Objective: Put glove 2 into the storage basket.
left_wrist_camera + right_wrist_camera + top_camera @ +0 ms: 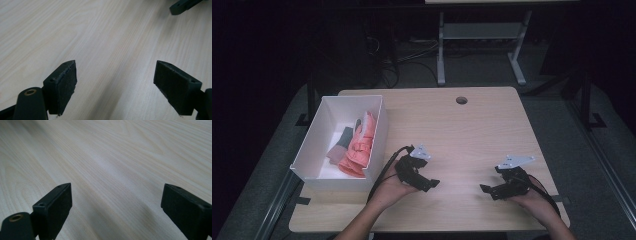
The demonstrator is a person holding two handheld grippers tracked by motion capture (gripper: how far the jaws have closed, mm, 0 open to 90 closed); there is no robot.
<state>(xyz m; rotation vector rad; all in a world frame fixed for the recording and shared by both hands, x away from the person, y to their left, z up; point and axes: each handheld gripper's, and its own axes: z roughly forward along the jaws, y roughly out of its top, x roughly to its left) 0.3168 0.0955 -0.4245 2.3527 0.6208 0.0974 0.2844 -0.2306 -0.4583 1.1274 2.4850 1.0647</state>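
Note:
My left gripper [428,184] rests low over the light wooden table [472,135], just right of a white box [307,165], and it is open. In the left gripper view its black jaws stand wide apart with bare wood between the left gripper [115,75] fingertips. My right gripper [487,190] sits near the front right of the table, pointing left, also open. The right gripper [116,200] has nothing between its jaws. The two grippers point toward each other, a hand's width apart. A tip of the other gripper [181,6] shows at the top right of the left gripper view.
The white box holds folded pink cloths [359,147] and a grey cloth [341,142]. A round cable hole [461,100] sits near the table's far edge. Another desk's frame [482,45] and cables [402,55] lie on the dark floor behind.

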